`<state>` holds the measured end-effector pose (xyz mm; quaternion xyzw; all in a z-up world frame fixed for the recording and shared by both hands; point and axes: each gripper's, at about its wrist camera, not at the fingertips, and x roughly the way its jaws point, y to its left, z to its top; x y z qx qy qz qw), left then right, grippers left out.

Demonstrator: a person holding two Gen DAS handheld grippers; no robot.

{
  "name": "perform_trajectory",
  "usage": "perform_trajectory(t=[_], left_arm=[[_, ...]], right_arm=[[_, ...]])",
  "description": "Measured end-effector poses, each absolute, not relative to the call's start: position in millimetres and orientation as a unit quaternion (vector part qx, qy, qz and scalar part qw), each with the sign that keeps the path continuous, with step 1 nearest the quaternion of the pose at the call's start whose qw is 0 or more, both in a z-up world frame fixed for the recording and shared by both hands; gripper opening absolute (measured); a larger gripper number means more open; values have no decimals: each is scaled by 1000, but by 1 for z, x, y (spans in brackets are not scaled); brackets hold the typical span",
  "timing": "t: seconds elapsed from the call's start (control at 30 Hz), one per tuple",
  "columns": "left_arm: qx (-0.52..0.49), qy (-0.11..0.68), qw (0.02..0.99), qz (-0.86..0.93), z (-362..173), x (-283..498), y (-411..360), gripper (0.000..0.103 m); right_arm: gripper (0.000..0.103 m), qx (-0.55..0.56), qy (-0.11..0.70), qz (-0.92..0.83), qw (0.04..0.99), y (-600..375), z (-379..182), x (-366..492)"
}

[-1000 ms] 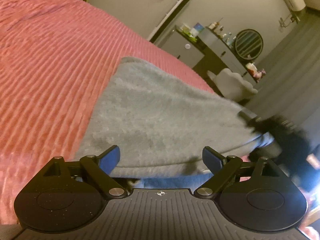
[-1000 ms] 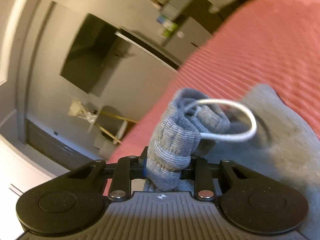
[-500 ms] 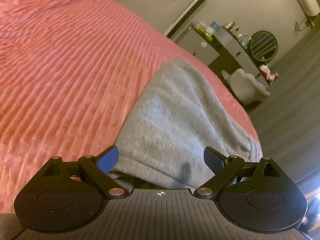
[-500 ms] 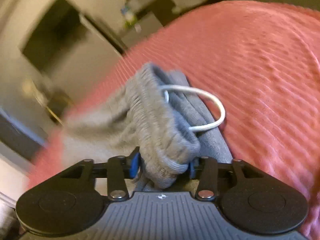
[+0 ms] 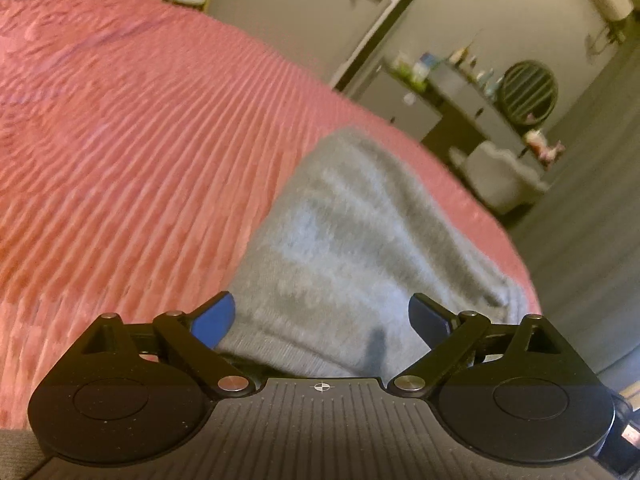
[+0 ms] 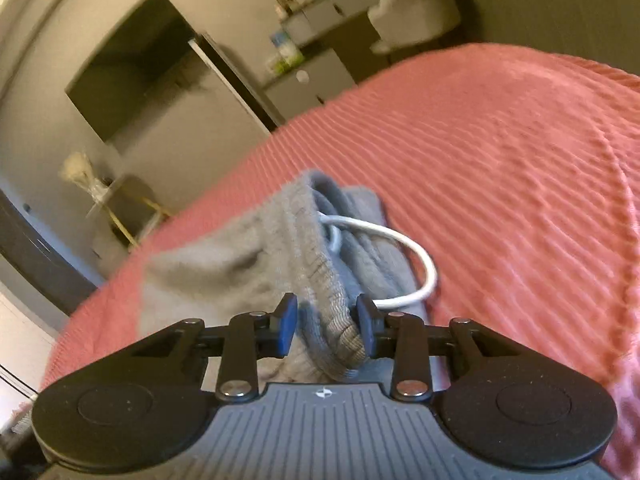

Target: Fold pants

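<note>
Grey sweatpants (image 5: 352,240) lie on a pink ribbed bedspread (image 5: 120,140). In the left wrist view my left gripper (image 5: 322,314) is wide open, its blue pads either side of the cloth's near edge, holding nothing. In the right wrist view the ribbed waistband (image 6: 320,272) with a white drawstring loop (image 6: 416,252) lies on the bedspread (image 6: 520,160). My right gripper (image 6: 327,326) has its jaws partly apart around the waistband, with a gap at the left pad.
Beyond the bed's edge stand a grey dresser (image 5: 432,96) with bottles, a round mirror (image 5: 528,92), a pale chair (image 5: 500,176), a dark wall screen (image 6: 132,64) and a small side table (image 6: 120,208).
The right gripper lowered the waistband onto the bedspread and its jaws opened from a tight grip. The left gripper stayed open and shifted slightly over the cloth.
</note>
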<state>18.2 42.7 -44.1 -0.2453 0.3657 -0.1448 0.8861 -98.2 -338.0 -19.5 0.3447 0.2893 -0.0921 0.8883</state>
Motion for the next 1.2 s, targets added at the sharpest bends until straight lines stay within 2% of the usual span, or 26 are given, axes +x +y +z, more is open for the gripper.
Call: perform_trajectory(t=[0.13,0.37,0.4,0.47,0.5,0.53,0.63,0.73,0.77,0.8,0.83,0.87,0.9,1.0,1.03,1.1,1.13,1.2], left_arm=[[-242,349,887,-179,-40,14,35,97],[-123,347,867,-334,-23,-13,-45,97],[-86,345,868,-347,-23,-18,-60,97],[0,332,870,-364,-27,-27,-89,97],[41,324,870,-370,-31,-30,-102,96],[70,321,870,-368,-35,-31,-111,95],[113,316,868,-367,-46,-28,-128,93],[96,320,867,-370,-48,-15,-139,91],[88,323,865,-373,-49,-11,-142,87],[84,327,864,-373,-51,-7,-146,74],[84,332,863,-371,-52,-3,-148,69],[81,338,861,-371,-52,1,-148,59],[71,343,860,-370,-53,4,-146,45],[21,365,848,-383,-53,11,-135,23],[9,370,847,-382,-54,12,-133,22],[3,370,848,-378,-53,9,-129,16],[7,368,849,-379,-53,6,-128,15],[23,361,853,-377,-51,-1,-128,14]], right_arm=[[37,453,216,-130,855,-381,-21,-115],[37,558,262,-135,776,-408,-73,-104],[34,565,260,-128,773,-408,-76,-101],[14,560,246,-112,783,-404,-74,-98],[12,547,244,-110,793,-403,-69,-95],[5,537,242,-110,801,-401,-68,-96],[0,536,227,-99,807,-400,-67,-101],[0,546,206,-77,808,-401,-65,-106],[0,545,203,-71,811,-399,-60,-109],[0,542,202,-67,813,-399,-59,-109],[0,536,204,-68,816,-399,-58,-108],[3,533,205,-76,817,-399,-57,-105],[4,531,207,-87,817,-401,-57,-107],[7,534,238,-121,802,-406,-64,-111],[8,545,243,-124,793,-408,-69,-112],[20,562,254,-126,777,-409,-79,-110],[34,565,261,-130,772,-408,-83,-109],[38,561,261,-137,773,-407,-85,-107]])
